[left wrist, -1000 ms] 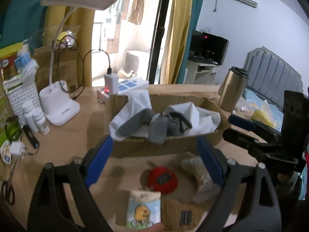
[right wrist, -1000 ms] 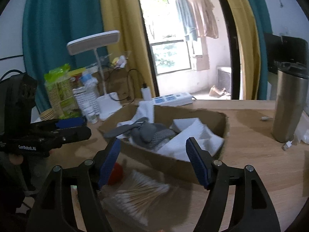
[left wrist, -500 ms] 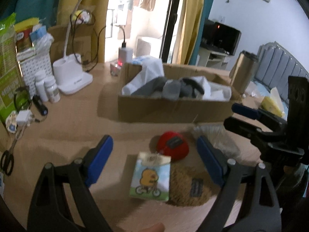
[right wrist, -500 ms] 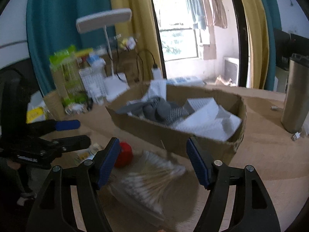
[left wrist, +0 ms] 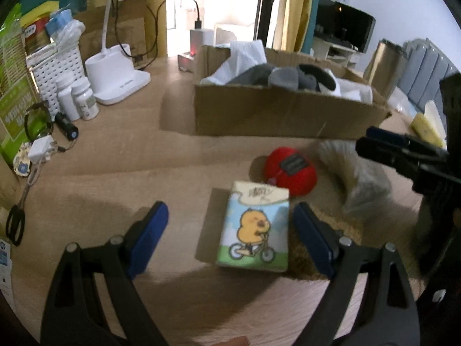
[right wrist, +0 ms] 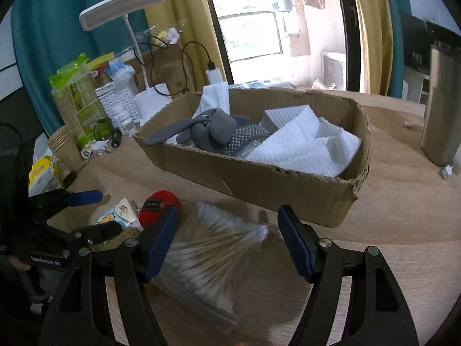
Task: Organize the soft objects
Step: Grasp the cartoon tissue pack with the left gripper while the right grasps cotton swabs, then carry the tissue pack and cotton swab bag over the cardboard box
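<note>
A light wooden surface (left wrist: 121, 155) carries a cardboard box (left wrist: 276, 112); before it lie a red plush (left wrist: 289, 170), a tissue pack (left wrist: 255, 227), bagged cotton swabs (right wrist: 213, 250); a white lamp base (left wrist: 118, 75) and steel tumbler (right wrist: 442, 106) stand apart.

In the left wrist view the bag of cotton swabs (left wrist: 357, 173) is a grey blur partly behind the right hand-held gripper (left wrist: 383, 144), the brown item (left wrist: 305, 259) beside the tissue pack (left wrist: 255, 227) is mostly covered, and the scissors (left wrist: 15, 222) are blurred near the left edge.
</note>
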A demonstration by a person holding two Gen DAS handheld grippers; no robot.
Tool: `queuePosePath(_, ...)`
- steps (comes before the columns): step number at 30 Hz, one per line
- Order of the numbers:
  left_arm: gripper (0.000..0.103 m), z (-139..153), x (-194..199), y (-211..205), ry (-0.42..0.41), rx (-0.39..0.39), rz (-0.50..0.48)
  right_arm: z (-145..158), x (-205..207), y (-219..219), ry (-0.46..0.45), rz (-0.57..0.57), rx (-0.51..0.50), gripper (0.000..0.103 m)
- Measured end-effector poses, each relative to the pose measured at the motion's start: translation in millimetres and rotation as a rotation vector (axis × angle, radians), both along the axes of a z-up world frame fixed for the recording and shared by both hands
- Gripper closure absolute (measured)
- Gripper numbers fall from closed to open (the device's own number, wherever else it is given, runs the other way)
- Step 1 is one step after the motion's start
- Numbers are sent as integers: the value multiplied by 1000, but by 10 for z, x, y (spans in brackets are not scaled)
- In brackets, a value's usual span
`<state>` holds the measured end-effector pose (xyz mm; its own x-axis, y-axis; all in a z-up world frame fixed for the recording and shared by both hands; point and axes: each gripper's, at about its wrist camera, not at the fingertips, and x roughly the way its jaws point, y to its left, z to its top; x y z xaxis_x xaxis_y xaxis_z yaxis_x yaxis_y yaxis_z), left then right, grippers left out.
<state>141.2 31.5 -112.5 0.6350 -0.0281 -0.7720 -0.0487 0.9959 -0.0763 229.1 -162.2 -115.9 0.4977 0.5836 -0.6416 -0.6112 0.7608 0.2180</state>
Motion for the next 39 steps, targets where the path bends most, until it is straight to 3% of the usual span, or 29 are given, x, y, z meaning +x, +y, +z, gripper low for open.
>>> queuePosePath(7, 13, -48, 28, -17, 22, 57, -3, -66, 44, 56, 52, -3, -44, 29)
queuePosePath(17, 15, -114, 58, 60, 45, 18, -5, -116, 66, 96, 85, 5, -70, 29)
queuePosePath(20, 35, -119, 52, 21, 49, 21, -33, -122, 66, 99, 87, 6, -70, 29)
queuePosePath(23, 45, -111, 45, -27, 47, 37, -48, -138, 73, 109, 98, 11, -73, 29)
queuePosePath(27, 56, -100, 38, -60, 44, 40, -66, -150, 68, 137, 103, 17, -77, 29)
queuePosePath(31, 56, -93, 24, -66, 41, 34, -73, -146, 62, 139, 99, 23, -73, 29)
queuePosePath(39, 56, 89, -42, -107, -35, 58, -85, -100, 5, 157, 73, 67, -49, 51)
